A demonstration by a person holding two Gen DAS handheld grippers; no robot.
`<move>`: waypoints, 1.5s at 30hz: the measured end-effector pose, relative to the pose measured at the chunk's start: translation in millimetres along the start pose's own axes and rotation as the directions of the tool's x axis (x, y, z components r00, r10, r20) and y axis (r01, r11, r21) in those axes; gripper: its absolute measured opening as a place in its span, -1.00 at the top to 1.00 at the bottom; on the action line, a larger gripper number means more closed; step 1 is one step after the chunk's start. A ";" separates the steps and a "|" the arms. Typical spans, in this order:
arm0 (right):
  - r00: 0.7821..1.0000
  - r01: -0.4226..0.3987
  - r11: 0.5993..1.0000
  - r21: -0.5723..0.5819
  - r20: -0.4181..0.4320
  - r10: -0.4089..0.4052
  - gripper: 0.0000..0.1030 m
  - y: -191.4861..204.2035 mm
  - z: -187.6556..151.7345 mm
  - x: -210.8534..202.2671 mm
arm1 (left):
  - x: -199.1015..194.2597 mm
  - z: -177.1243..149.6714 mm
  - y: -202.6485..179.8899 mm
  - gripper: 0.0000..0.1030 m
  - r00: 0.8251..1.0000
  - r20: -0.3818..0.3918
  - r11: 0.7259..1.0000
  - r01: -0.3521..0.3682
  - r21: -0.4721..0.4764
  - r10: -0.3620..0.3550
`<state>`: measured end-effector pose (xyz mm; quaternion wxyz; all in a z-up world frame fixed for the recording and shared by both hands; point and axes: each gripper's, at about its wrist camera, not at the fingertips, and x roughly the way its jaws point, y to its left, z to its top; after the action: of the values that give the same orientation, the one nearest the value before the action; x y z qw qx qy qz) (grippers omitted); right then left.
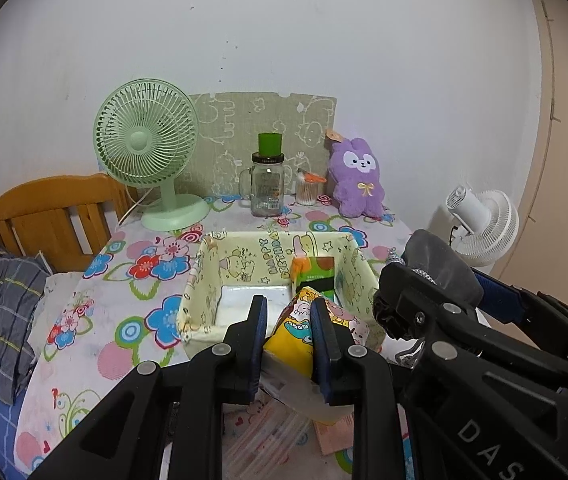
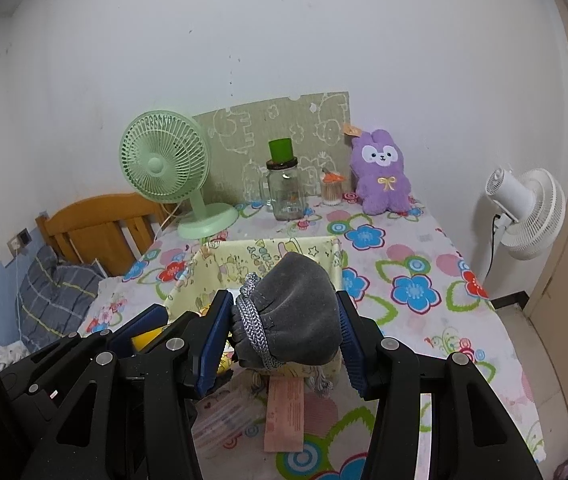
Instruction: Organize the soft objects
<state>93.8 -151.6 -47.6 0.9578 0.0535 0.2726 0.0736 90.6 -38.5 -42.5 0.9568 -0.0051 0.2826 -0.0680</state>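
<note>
Pouch [image 2: 296,308] is grey, soft, gathered by braided cord, pinched in my right gripper [image 2: 284,338]; left gripper [image 1: 288,344] clamps one yellow cartoon-printed packet [image 1: 298,334]. One basket [image 1: 199,280], two fans.

- Pouch [image 2: 296,312]: grey matt velvety cloth, braided cord.
- Packet [image 1: 292,336]: glossy yellow printed plastic.
- Basket [image 1: 211,276]: printed cloth lining.
- Jar [image 1: 266,188]: clear glass.
- Rabbit toy [image 1: 358,178]: purple plush.

The yellow cartoon-print packet [image 1: 298,330] is clamped, tilted, above the fabric basket's [image 1: 203,280] near rim. The grey drawstring pouch [image 2: 296,312] is clamped upright beside it.
</note>
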 end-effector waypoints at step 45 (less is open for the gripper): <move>0.996 -0.041 0.999 0.006 -0.080 0.042 -0.06 -5.2 35.2 130.3 | 107.2 34.7 30.9 0.60 0.994 -0.054 0.996 -0.093 -0.002 0.093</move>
<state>222.5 -136.7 -85.7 0.9442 0.0582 0.3098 0.0950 202.4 -23.2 -72.7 0.9510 0.0076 0.3083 -0.0227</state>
